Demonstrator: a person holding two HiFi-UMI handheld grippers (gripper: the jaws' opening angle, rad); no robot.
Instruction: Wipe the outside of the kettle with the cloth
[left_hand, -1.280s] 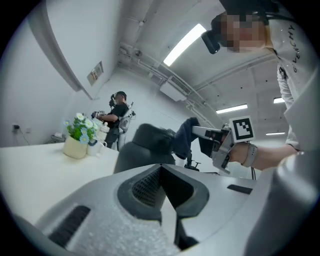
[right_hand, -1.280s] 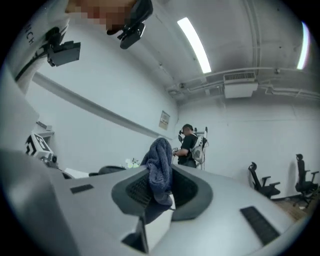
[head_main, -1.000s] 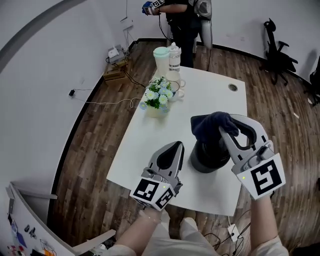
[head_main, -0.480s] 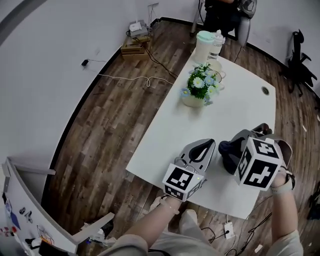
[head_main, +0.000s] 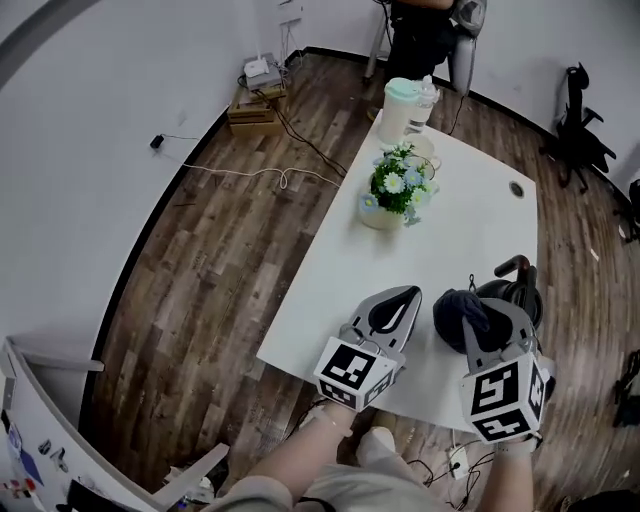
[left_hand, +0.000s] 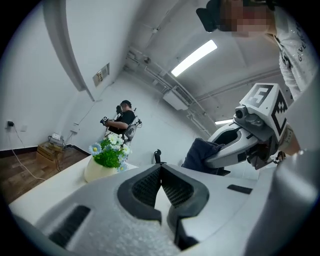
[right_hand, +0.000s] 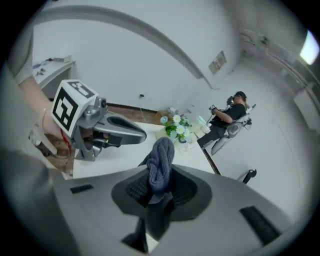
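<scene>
The black kettle (head_main: 520, 288) stands near the table's front right corner, its handle up. A dark blue cloth (head_main: 456, 306) is bunched against the kettle's left side, and my right gripper (head_main: 476, 314) is shut on it. In the right gripper view the cloth (right_hand: 161, 159) sticks up from between the jaws of that gripper (right_hand: 160, 184). My left gripper (head_main: 406, 295) hovers over the table just left of the kettle, shut and empty, apart from the kettle. In the left gripper view its pads meet at the tip of the gripper (left_hand: 161, 169), and the cloth (left_hand: 200, 155) shows at the right.
On the white table (head_main: 470, 215) a pot of flowers (head_main: 392, 190) stands mid-table, with a pale jug (head_main: 400, 105) and a bottle (head_main: 426, 98) at the far end. A person (head_main: 420, 30) stands beyond the table. An office chair (head_main: 580, 130) is at the far right.
My right gripper has pulled back toward the near edge with the cloth, from over the kettle to its left side. The left gripper has barely moved. The head view has shifted slightly.
</scene>
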